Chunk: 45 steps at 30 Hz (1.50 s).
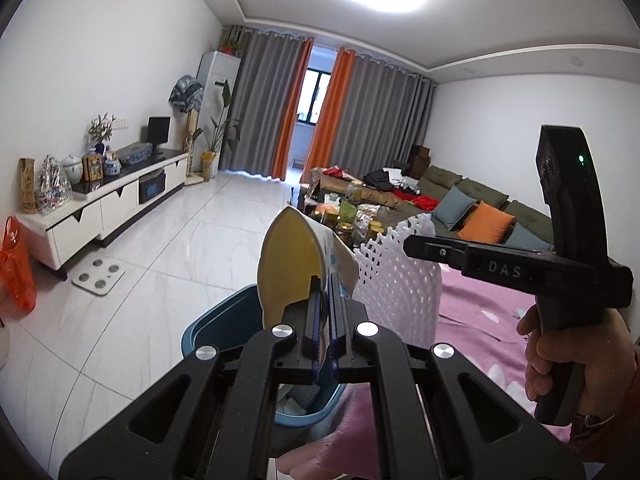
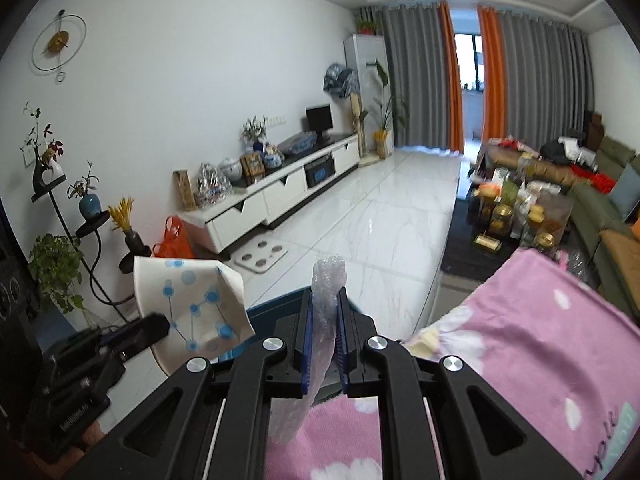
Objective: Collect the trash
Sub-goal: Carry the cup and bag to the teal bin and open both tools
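Note:
My left gripper (image 1: 325, 280) is shut on a squashed paper cup (image 1: 290, 264), yellow inside and white with blue dots outside, held above a blue trash bin (image 1: 208, 330). The cup also shows in the right wrist view (image 2: 192, 308) at the left gripper's tip. My right gripper (image 2: 325, 294) is shut on a piece of white foam netting (image 2: 326, 304). In the left wrist view the right gripper (image 1: 416, 246) holds that white netting (image 1: 396, 280) just right of the cup. The bin's rim (image 2: 276, 304) shows below the right gripper.
A pink blanket (image 2: 540, 344) covers the surface at the right. A white TV cabinet (image 1: 108, 200) lines the left wall, with a scale (image 1: 98, 276) and an orange bag (image 1: 16, 268) on the tiled floor. A cluttered coffee table (image 2: 520, 208) and green sofa (image 1: 480, 196) stand beyond.

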### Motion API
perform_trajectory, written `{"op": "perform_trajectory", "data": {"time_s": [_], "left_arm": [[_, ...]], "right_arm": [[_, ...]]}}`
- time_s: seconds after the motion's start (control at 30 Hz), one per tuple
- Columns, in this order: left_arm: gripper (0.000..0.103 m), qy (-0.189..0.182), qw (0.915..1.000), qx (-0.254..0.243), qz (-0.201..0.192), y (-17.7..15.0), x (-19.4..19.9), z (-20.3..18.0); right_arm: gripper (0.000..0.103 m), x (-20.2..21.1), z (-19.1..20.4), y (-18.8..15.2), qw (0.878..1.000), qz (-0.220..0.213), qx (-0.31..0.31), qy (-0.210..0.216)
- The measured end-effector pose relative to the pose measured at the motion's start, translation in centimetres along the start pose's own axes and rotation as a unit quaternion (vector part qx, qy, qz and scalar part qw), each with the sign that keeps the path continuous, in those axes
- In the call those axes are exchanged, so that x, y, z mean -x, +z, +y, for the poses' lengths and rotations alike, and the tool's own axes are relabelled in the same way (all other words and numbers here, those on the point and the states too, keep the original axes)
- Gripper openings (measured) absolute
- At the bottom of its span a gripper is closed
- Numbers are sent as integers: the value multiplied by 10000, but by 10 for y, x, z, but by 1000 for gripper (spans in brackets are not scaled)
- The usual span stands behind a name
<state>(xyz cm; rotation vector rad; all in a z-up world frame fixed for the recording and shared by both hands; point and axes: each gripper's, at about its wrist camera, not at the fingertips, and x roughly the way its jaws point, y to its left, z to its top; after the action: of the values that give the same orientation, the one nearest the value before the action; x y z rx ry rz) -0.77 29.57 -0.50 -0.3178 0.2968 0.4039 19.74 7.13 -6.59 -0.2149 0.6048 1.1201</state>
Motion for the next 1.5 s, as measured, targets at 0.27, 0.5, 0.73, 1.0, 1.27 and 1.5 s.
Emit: {"op": "perform_trajectory", "data": {"time_s": [0.27,0.5,0.73,1.0,1.27,1.5], "left_arm": [[4,237,9980,236,532,-17,-94,21],[4,305,9933,600,938,-42,-166,54],[4,409,9900,583,1221,-64,-221,62],[13,519,9887,600,1271,-69,-254,80],[56,644,9911,577,1011,-61,-229,75],[95,815,9939,507,550,-44,-169,64]], "right_arm": [[9,-63,3,2,9974,706,132,-60],[9,-111,6,-2,9911,1328,54,6],[10,-140,12,-8,9842,1756,194,-107],[14,-155,8,-13,9803,1954,199,-217],[55,-147,7,-7,9838,1739,214,-369],[63,-105,-1,3,9921,1224,-21,-272]]}}
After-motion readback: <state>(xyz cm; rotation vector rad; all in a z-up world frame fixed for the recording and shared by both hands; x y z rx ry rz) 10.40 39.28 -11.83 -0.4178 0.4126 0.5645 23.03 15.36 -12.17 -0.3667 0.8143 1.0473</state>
